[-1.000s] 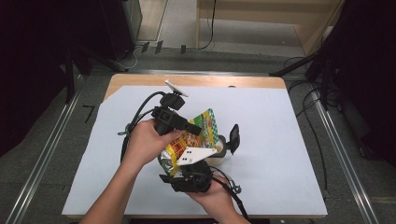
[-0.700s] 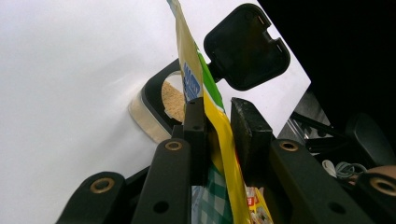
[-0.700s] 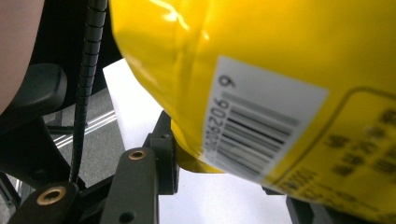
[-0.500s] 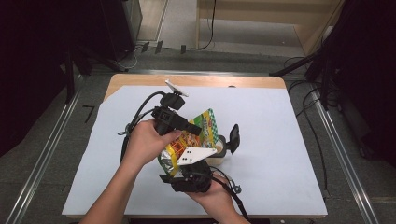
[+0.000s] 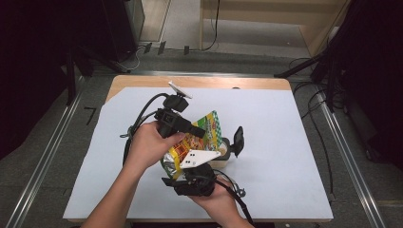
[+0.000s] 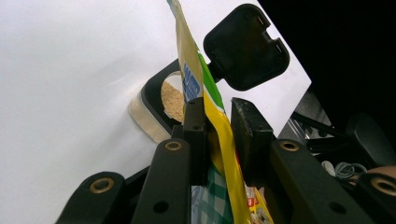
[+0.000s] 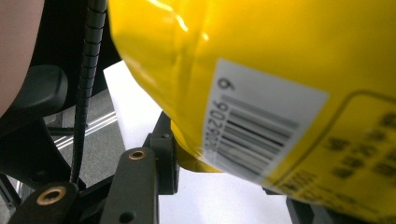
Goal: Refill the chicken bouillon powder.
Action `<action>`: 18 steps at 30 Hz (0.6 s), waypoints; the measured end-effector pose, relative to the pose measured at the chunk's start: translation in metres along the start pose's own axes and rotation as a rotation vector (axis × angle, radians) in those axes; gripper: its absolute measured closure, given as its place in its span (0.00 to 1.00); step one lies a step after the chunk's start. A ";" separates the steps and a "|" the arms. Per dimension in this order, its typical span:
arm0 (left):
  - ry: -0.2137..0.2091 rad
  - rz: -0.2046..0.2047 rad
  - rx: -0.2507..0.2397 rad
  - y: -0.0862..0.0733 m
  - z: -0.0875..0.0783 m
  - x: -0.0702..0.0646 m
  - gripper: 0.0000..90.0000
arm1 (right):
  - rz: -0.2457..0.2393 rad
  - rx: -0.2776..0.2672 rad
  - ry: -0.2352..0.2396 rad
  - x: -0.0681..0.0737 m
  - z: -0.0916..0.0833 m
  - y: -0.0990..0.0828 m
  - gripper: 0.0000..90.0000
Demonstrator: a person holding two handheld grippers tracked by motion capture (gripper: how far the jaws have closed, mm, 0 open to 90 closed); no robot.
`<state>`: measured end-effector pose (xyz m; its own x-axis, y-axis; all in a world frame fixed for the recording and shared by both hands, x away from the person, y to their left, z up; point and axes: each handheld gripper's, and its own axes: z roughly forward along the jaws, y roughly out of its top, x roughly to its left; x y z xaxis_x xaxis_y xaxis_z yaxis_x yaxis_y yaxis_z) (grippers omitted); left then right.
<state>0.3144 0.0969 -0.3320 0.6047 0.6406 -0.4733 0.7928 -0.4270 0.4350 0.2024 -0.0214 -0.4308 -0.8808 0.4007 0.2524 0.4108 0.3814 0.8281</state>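
Observation:
A yellow and green snack bag (image 5: 210, 124) hangs tilted over a small clear container (image 5: 224, 158) with a black rim. The container's black lid (image 5: 238, 140) stands flipped open. My left gripper (image 5: 202, 133) is shut on the bag's upper edge. In the left gripper view the bag (image 6: 187, 65) runs between the pads of the left gripper (image 6: 217, 119), and beyond it lies the container (image 6: 161, 100) with pale brown crumbs inside and its lid (image 6: 245, 46). My right gripper (image 5: 183, 168) is shut on the bag's lower end. In the right gripper view the bag's barcoded back (image 7: 261, 70) sits between the jaws of the right gripper (image 7: 224, 168).
A white sheet (image 5: 294, 142) covers the wooden table (image 5: 199, 82), with open room to the right and left of the hands. Black cables (image 5: 142, 111) trail from the left gripper. Metal rails (image 5: 349, 156) run along both sides of the table.

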 end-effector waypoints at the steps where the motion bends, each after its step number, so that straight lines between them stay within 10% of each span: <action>1: 0.000 0.003 0.001 0.000 0.000 0.000 0.85 | 0.001 -0.001 0.000 0.000 0.000 0.000 0.66; 18: 0.016 0.027 -0.001 0.000 0.000 -0.011 0.84 | -0.012 -0.008 -0.004 0.000 0.002 -0.003 0.67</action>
<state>0.3078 0.0900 -0.3274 0.6246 0.6387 -0.4493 0.7761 -0.4440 0.4478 0.2021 -0.0207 -0.4340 -0.8848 0.3995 0.2401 0.3981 0.3800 0.8349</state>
